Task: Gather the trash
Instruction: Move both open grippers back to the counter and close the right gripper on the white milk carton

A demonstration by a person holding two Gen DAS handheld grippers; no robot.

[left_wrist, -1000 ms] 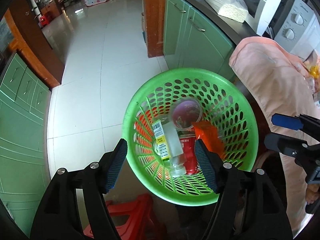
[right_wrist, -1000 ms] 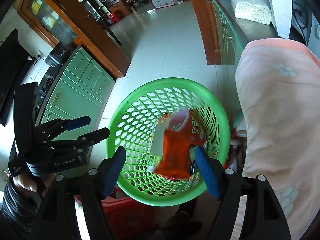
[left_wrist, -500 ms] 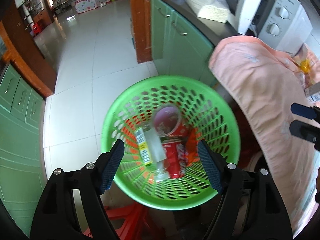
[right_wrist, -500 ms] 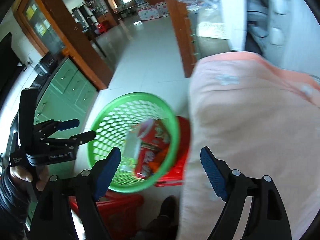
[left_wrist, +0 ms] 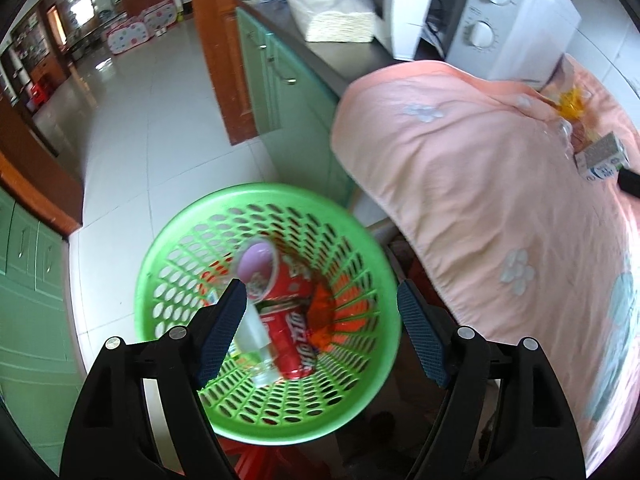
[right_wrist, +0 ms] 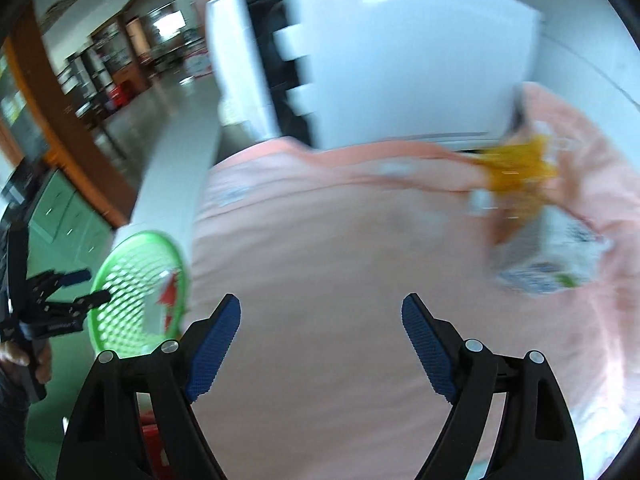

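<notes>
A green perforated basket (left_wrist: 360, 240) holds a red can (left_wrist: 294, 330), a red cup with a pink inside (left_wrist: 260, 266), an orange wrapper (left_wrist: 320, 308) and a clear bottle (left_wrist: 256, 332). My left gripper (left_wrist: 320, 328) is open and empty above the basket. My right gripper (right_wrist: 320, 344) is open and empty over the pink cloth (right_wrist: 340, 264). A white carton (right_wrist: 548, 256) and a yellow wrapper (right_wrist: 516, 172) lie on the cloth, blurred, to its far right. They also show in the left wrist view: the carton (left_wrist: 600, 156) and the wrapper (left_wrist: 572, 100).
A white microwave (left_wrist: 500, 16) and a bag of white grains (left_wrist: 332, 12) stand on the dark counter over green cabinets (left_wrist: 280, 80). A red stool (left_wrist: 256, 464) sits under the basket. White tiled floor (left_wrist: 140, 120) lies to the left. The basket (right_wrist: 140, 292) is left of the cloth.
My right gripper has swung right, away from the basket and over the pink cloth toward the carton. My left gripper has shifted a little, staying above the basket. Both stay open.
</notes>
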